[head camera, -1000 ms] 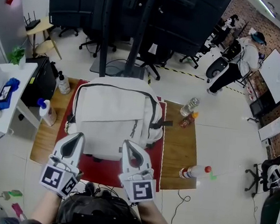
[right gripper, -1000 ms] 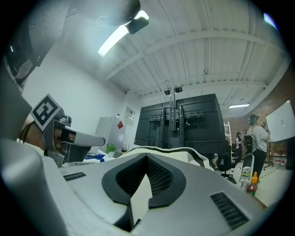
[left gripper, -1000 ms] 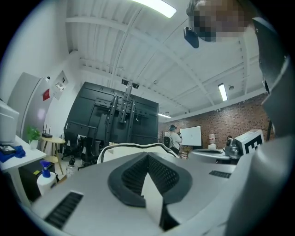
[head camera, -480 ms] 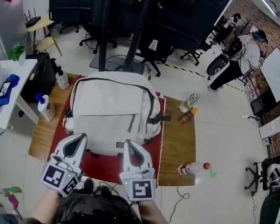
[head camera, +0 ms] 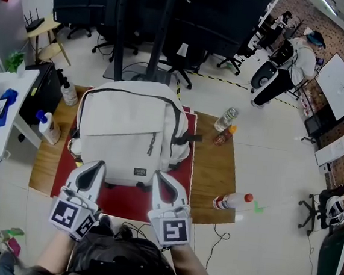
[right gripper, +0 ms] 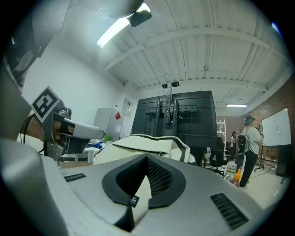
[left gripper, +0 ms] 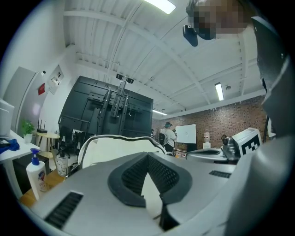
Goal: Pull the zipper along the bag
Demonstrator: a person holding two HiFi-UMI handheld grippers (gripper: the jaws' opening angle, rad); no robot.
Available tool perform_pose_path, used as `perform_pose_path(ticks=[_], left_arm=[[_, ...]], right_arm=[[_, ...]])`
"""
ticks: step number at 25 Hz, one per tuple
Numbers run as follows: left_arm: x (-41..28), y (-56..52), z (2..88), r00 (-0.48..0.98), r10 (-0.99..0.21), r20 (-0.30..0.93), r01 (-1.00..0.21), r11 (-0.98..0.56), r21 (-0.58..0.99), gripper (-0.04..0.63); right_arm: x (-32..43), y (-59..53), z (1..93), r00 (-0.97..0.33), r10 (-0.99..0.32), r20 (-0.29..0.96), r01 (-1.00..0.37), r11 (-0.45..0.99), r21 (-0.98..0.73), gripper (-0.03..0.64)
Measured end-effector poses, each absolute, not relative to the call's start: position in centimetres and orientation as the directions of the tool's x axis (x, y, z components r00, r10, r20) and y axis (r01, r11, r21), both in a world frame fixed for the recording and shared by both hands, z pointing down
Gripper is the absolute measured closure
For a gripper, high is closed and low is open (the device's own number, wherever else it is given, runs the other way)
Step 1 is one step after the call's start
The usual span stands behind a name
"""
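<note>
Backpack [head camera: 124, 126] near edge partly behind left claw [head camera: 98, 165], right claw [head camera: 157, 175]

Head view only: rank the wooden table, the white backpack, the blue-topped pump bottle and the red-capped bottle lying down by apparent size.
1. wooden table, widest outline, though mostly covered
2. white backpack
3-4. pump bottle and red-capped bottle: they look about alike, so I leave them unranked.

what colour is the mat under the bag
The mat is plain red, showing around the white bag. It shows best in the head view.
</note>
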State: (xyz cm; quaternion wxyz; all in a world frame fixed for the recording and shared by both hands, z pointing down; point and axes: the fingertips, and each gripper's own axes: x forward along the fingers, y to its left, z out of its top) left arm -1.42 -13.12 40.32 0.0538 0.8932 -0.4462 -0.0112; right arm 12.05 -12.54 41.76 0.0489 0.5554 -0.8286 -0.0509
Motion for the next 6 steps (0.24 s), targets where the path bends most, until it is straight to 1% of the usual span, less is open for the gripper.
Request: perform_pose_path(ticks=[6], left_arm=[[-0.71, -12.96, 41.05, 0.600, -0.800, 0.037, -0.798, -0.593, 0.110, 0.568]], right_arm=[[13.05, -12.49, 42.08, -0.368, -0.929, 0.022, -0.918, 0.367, 0.151, 0.591]])
